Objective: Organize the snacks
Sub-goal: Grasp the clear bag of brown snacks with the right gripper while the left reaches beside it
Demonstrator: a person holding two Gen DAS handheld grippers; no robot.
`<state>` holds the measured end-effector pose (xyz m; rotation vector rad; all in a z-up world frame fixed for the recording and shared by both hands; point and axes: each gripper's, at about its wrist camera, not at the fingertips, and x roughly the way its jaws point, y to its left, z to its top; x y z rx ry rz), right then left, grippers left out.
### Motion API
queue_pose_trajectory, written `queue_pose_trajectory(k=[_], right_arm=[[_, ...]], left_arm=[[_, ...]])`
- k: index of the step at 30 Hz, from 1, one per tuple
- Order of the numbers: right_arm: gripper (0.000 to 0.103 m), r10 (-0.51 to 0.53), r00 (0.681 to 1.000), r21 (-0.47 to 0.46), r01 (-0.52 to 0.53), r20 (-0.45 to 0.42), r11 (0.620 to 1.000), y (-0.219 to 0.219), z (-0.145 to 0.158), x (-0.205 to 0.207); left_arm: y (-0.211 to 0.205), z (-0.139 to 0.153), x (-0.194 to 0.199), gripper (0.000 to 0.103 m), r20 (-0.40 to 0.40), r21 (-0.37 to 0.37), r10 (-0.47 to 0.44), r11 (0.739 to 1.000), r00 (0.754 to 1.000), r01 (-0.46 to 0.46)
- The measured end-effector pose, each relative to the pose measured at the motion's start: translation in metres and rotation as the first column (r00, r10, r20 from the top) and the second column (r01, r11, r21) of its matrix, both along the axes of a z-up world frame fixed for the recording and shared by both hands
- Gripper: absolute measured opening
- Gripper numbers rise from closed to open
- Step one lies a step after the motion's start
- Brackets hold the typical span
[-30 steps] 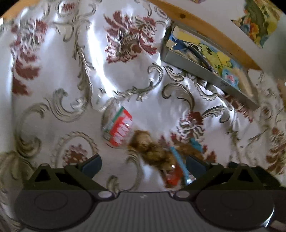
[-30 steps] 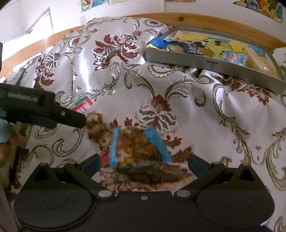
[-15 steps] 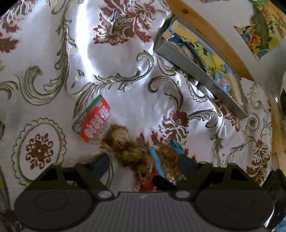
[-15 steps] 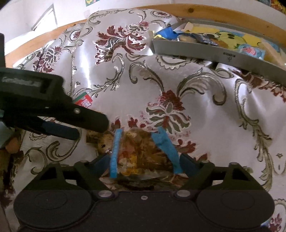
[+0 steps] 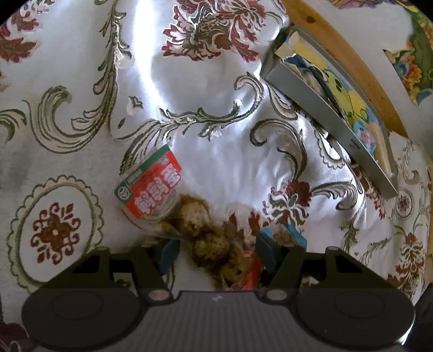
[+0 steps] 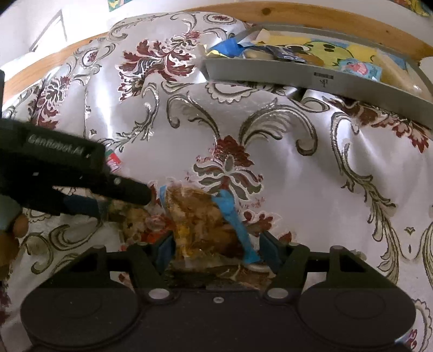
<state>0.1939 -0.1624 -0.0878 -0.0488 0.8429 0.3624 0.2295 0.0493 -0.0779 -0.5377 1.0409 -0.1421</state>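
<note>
A clear bag of brown snack pieces [image 5: 208, 241] lies on the patterned cloth, and my left gripper [image 5: 217, 253] stands open, narrowed around it. A red and green packet [image 5: 150, 186] lies just beyond the bag's left end. In the right wrist view, a clear packet with blue strips [image 6: 205, 216] sits between the pads of my right gripper [image 6: 216, 249]. That gripper is open, its pads close to the packet's sides. The left gripper [image 6: 81, 176] reaches in from the left, right beside the blue-strip packet.
A grey tray [image 6: 297, 78] [image 5: 319, 103] holding several colourful snack packets stands at the far side, by a wooden edge [image 6: 324, 24]. The shiny floral cloth [image 6: 311, 176] is wrinkled. A hand [image 6: 10, 230] shows at the left border.
Both grippers have come down closer to the snacks, and their fingers have narrowed steadily around them. The left gripper now sits right beside the right one.
</note>
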Motion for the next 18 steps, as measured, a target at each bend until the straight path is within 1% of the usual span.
queue_pose_trajectory(k=[5,7,9,12,15,18], right_arm=[[0.069,0.038,0.996,-0.086,-0.031,0.077,0.996,0.011,0.002,-0.004],[0.067,0.042,0.994,-0.107,-0.032,0.099,0.994,0.012,0.003,-0.005],[0.058,0.031,0.993,-0.124,-0.017,0.115,0.992,0.012,0.004,-0.005],[0.051,0.004,0.990,-0.126,0.014,0.140,0.992,0.009,0.008,-0.005],[0.045,-0.037,0.989,-0.124,0.055,0.145,0.991,0.005,0.012,-0.005],[0.040,-0.077,0.990,-0.132,0.093,0.121,0.987,0.001,0.010,-0.002]], left_arm=[[-0.008,-0.002,0.005,0.069,0.011,0.032,0.006,0.999,1.000,-0.006],[-0.011,-0.002,0.006,0.068,0.022,0.043,0.004,0.999,1.000,-0.005],[-0.013,-0.002,0.006,0.065,0.036,0.062,-0.007,0.998,0.999,0.005],[-0.022,0.000,0.007,0.053,0.074,0.109,-0.057,0.993,0.996,0.049],[-0.030,0.000,0.005,0.051,0.106,0.156,-0.099,0.984,0.989,0.082],[-0.032,0.001,0.005,0.051,0.120,0.160,-0.108,0.983,0.987,0.089]])
